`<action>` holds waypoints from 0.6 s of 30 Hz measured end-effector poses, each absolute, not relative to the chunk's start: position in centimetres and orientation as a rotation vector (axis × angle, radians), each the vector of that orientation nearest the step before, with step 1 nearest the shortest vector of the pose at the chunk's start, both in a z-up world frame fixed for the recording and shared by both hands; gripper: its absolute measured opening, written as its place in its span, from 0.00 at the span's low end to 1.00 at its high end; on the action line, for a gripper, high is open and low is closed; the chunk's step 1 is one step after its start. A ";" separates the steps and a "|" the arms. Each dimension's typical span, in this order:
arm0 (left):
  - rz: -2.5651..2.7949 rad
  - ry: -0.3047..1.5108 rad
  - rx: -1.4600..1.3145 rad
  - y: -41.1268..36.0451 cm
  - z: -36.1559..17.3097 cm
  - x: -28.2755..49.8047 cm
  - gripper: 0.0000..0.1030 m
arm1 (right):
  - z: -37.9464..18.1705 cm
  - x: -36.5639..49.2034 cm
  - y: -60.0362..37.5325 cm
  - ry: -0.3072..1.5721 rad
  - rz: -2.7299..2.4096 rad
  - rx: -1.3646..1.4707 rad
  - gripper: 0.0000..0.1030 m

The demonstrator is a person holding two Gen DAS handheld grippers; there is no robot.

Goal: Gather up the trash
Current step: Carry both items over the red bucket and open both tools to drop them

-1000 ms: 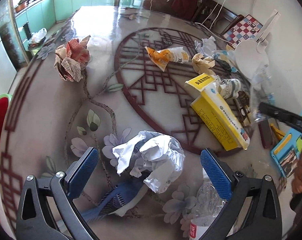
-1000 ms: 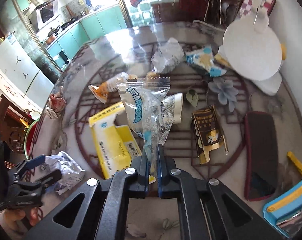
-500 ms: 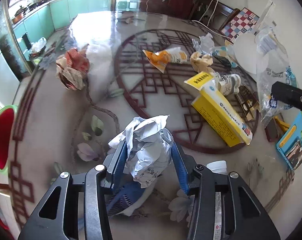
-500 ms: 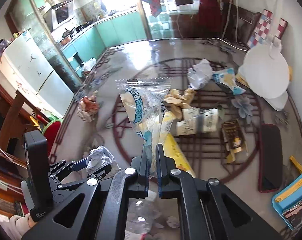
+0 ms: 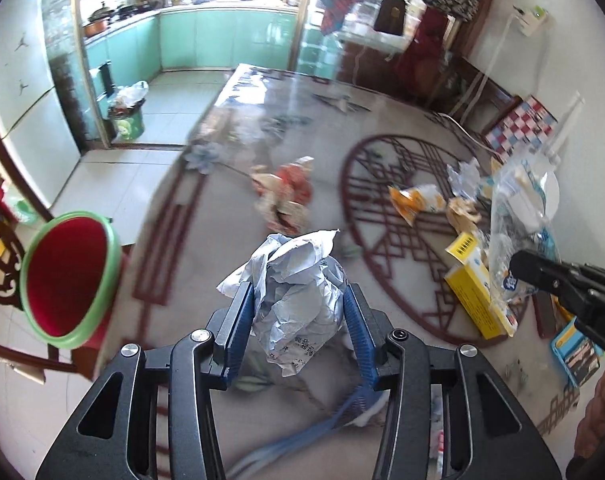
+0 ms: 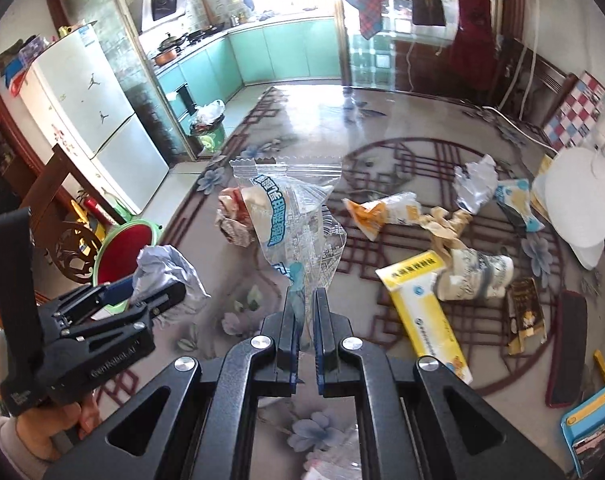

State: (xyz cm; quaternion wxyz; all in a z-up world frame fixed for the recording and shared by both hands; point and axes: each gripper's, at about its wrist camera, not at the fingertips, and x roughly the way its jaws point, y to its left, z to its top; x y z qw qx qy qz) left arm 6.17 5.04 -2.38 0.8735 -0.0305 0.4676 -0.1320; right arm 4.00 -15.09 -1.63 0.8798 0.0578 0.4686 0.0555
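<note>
The blue-padded fingers (image 5: 238,322) of the left gripper (image 5: 296,320) are pressed against both sides of a crumpled paper ball (image 5: 298,292), which is held clear above the table (image 5: 222,208). To the left of it, off the table edge, a red bin with a green rim (image 5: 64,276) is seen, its mouth open toward the gripper. The ball is judged light and soft; it is best taken across its bulk, since loose flaps would tear or slip. Further right, the right gripper (image 6: 306,308) is closed narrowly on the lower tail of a clear plastic wrapper (image 6: 290,216) (thin, slippery and limp, so a firm pinch on a gathered fold is judged safest). Open room is found between table edge and bin; a chair back (image 6: 68,248) stands close beside the bin. On the right, a yellow box (image 6: 422,312) and other litter remain.
</note>
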 end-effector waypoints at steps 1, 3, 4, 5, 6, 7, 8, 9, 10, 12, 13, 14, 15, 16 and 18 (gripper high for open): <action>-0.263 0.973 -0.072 6.0 -2.3 6.3 0.43 | -1.5 4.2 -14.1 0.975 0.123 0.109 0.04; -0.239 0.968 -0.085 7.6 -2.2 6.5 0.43 | -1.4 4.8 -12.5 0.977 0.139 0.094 0.04; -0.225 0.965 -0.092 8.5 -2.2 6.7 0.43 | -1.4 5.0 -11.6 0.978 0.146 0.087 0.04; -0.214 0.964 -0.098 9.3 -2.2 6.8 0.43 | -1.3 5.3 -10.6 0.978 0.156 0.081 0.04; -0.200 0.963 -0.101 10.2 -2.2 7.0 0.43 | -1.2 5.6 -9.6 0.978 0.165 0.072 0.04; -0.184 0.961 -0.102 11.0 -2.2 7.1 0.43 | -1.2 5.9 -8.8 0.978 0.172 0.066 0.04; -0.166 0.959 -0.101 11.9 -2.2 7.3 0.43 | -1.1 6.2 -7.7 0.978 0.183 0.056 0.04; -0.149 0.956 -0.101 12.8 -2.2 7.4 0.43 | -1.1 6.5 -6.8 0.978 0.191 0.050 0.04; -0.135 0.952 -0.103 13.7 -2.1 7.6 0.43 | -1.1 6.9 -5.6 0.978 0.204 0.043 0.04; -0.108 0.946 -0.112 15.5 -2.1 7.8 0.43 | -1.2 7.6 -3.8 0.980 0.228 0.031 0.04; -0.094 0.943 -0.120 16.5 -2.2 8.0 0.43 | -1.3 8.0 -2.5 0.981 0.243 0.024 0.04; -0.081 0.943 -0.129 17.5 -2.3 8.2 0.43 | -1.4 8.6 -1.4 0.984 0.257 0.017 0.04; -0.066 0.943 -0.138 18.5 -2.5 8.4 0.43 | -1.6 9.0 -0.3 0.987 0.272 0.012 0.04; -0.053 0.944 -0.146 19.6 -2.7 8.6 0.43 | -1.9 9.6 1.1 0.990 0.293 0.008 0.04; -0.017 0.947 -0.169 21.9 -3.1 9.1 0.43 | -2.6 10.9 3.3 1.001 0.340 0.009 0.04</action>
